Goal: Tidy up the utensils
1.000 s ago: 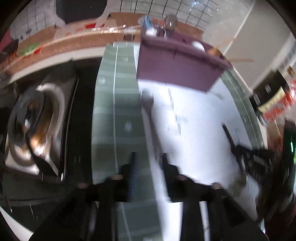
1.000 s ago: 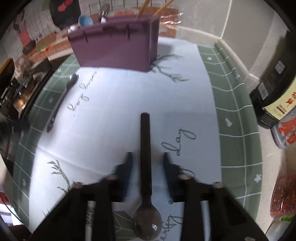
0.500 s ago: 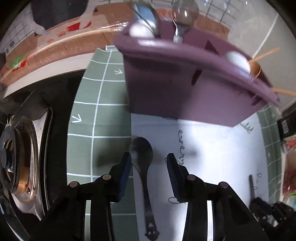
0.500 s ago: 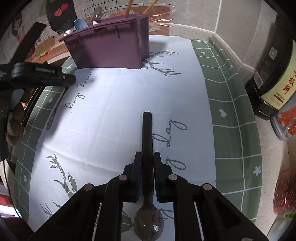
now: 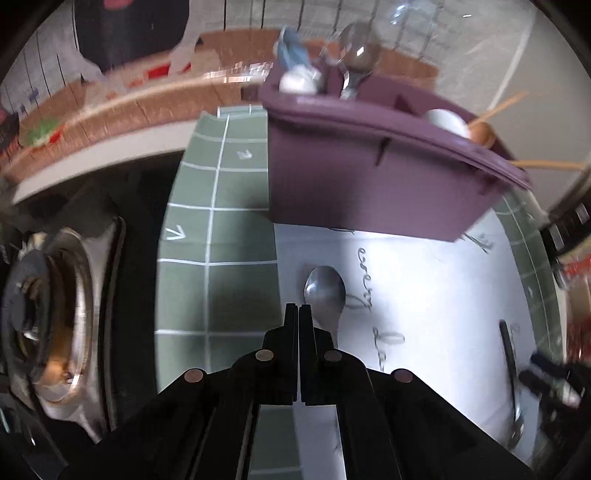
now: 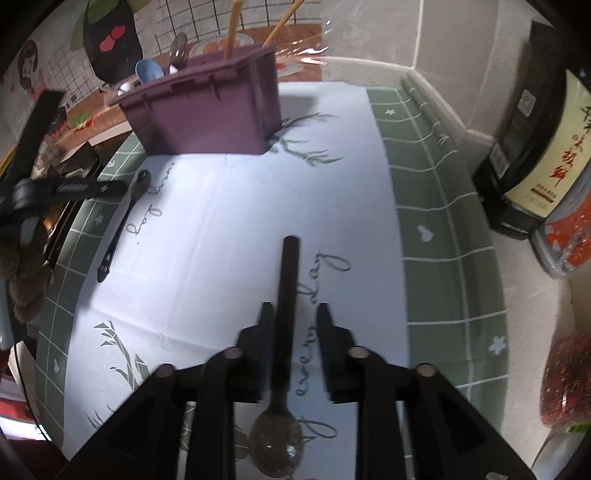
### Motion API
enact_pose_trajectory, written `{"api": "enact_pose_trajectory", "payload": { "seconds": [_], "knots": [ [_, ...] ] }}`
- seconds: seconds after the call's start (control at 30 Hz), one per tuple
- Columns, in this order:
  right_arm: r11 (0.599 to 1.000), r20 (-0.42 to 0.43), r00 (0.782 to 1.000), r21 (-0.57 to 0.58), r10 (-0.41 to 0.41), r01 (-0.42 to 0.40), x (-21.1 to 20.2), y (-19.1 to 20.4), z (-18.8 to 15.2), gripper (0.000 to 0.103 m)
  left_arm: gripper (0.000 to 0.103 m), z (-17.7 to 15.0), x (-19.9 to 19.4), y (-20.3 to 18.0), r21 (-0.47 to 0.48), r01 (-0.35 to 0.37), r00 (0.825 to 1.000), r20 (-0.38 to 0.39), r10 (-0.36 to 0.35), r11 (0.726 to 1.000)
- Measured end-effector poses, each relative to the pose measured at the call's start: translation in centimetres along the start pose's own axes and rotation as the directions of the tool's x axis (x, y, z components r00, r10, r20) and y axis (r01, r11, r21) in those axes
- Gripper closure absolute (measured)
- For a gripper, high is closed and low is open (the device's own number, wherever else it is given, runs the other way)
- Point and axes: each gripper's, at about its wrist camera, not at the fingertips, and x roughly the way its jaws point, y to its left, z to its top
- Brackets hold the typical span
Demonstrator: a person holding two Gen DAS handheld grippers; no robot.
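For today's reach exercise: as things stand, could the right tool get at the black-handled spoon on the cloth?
Probably yes. The black-handled spoon lies flat on the cloth directly between the right tool's parted fingers, which have just been opening. Nothing covers it; the purple box stands well beyond.

Wall: white tiles (image 6: 332,22) with dark grid lines, at 12 o'clock.
Counter: pale speckled stone (image 6: 532,280), at 3 o'clock.
Stove: metal burner (image 5: 48,314), at 9 o'clock.

Home kitchen: gas burner (image 5: 48,310), tiled wall (image 6: 207,22), utensil caddy (image 6: 210,110).
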Motion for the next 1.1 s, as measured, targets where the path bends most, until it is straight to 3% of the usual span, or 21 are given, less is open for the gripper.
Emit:
{"api": "enact_pose_trajectory", "payload": {
  "seconds": [0.17,0.27,0.33,0.43,0.47,0.57,0.7,0.77,0.83,0.97,1.1],
  "knots": [
    [1.000,-0.009,1.000,0.007,-0.017,0.017,0.3,-0.6,0.3,0.068,0.100,-0.1,-0.8,0.5,-0.004,0.064,0.998,-0.010,-0.064,0.998],
    [1.000,-0.017,1.000,0.018,-0.006,0.006,0.4,-0.5,0.4,0.068,0.097,0.9,0.2,0.3,-0.069,0.119,0.992,-0.034,-0.122,0.991],
    [1.000,-0.020,1.000,0.013,-0.009,0.009,0.5,-0.2,0.3,0.066,0.090,1.4,0.7,-0.2,-0.085,0.090,0.996,-0.015,-0.092,0.992],
    [1.000,-0.017,1.000,0.013,0.000,0.000,0.4,-0.1,0.1,0.064,0.062,2.1,2.5,-2.1,-0.063,0.038,0.998,-0.052,-0.041,0.997],
    [1.000,-0.017,1.000,0.016,0.001,-0.001,0.4,-0.1,0.1,0.064,0.057,2.2,3.1,-2.5,-0.056,0.026,0.997,-0.069,-0.030,0.998],
    [1.000,-0.016,1.000,0.023,0.003,-0.003,0.3,-0.1,-0.2,0.063,0.053,2.4,3.3,-3.4,-0.037,-0.019,0.999,-0.052,0.017,0.999],
    [0.999,-0.021,1.000,0.042,0.002,-0.001,0.5,-0.5,-0.6,0.063,0.056,2.2,3.3,-4.4,0.016,-0.066,0.996,-0.059,0.066,0.998],
    [0.998,-0.022,1.000,0.059,-0.002,0.003,0.6,-0.9,-0.8,0.063,0.065,2.0,3.2,-4.8,0.036,-0.090,0.995,-0.045,0.092,0.995],
    [0.998,-0.018,1.000,0.068,-0.006,0.007,0.5,-1.1,-0.8,0.063,0.074,2.0,3.0,-4.8,0.033,-0.084,0.996,-0.035,0.085,0.996],
    [0.998,-0.015,1.000,0.058,-0.015,0.016,0.1,-1.1,-0.6,0.063,0.075,1.3,2.1,-4.4,0.048,-0.043,0.999,-0.023,0.044,0.998],
    [1.000,-0.025,1.000,0.024,0.008,-0.008,0.0,-0.3,0.0,0.063,0.075,-1.4,-1.2,-3.1,0.074,0.024,1.000,0.010,-0.025,0.997]
  ]
}}
